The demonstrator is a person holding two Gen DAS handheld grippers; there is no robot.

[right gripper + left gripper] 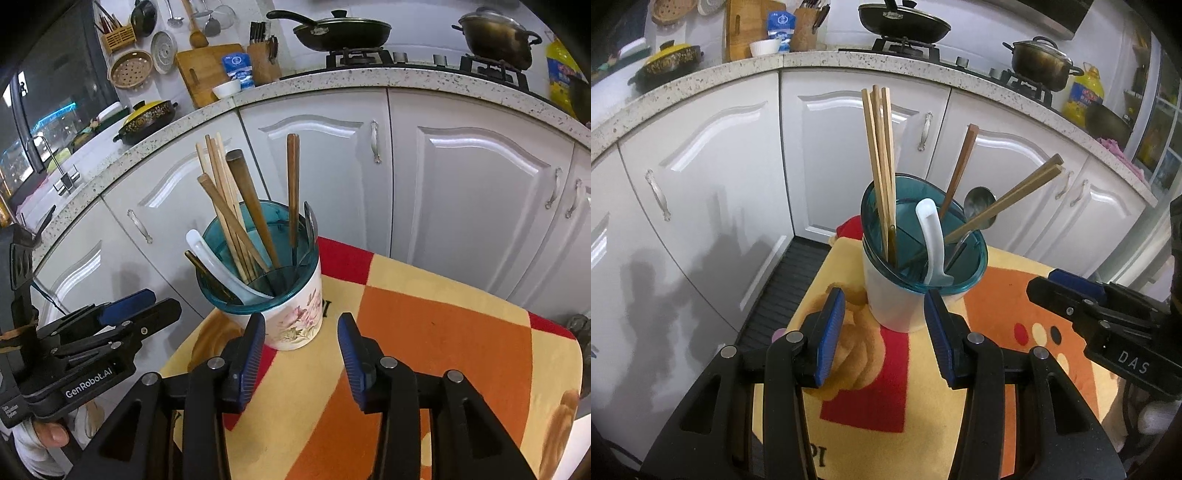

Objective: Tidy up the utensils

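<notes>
The utensil holder [905, 288] stands near the far edge of the cloth-covered counter [443, 350], close to the white cabinets [461, 184], holding chopsticks [881, 166], a white spoon [932, 240] and a metal spoon [979, 205]. Bare cloth lies right of the holder. Its compartments' contents are partly hidden. Left gripper [884, 332] and right gripper [301, 350] both hover before the holder, jaws apart, holding nothing
</notes>
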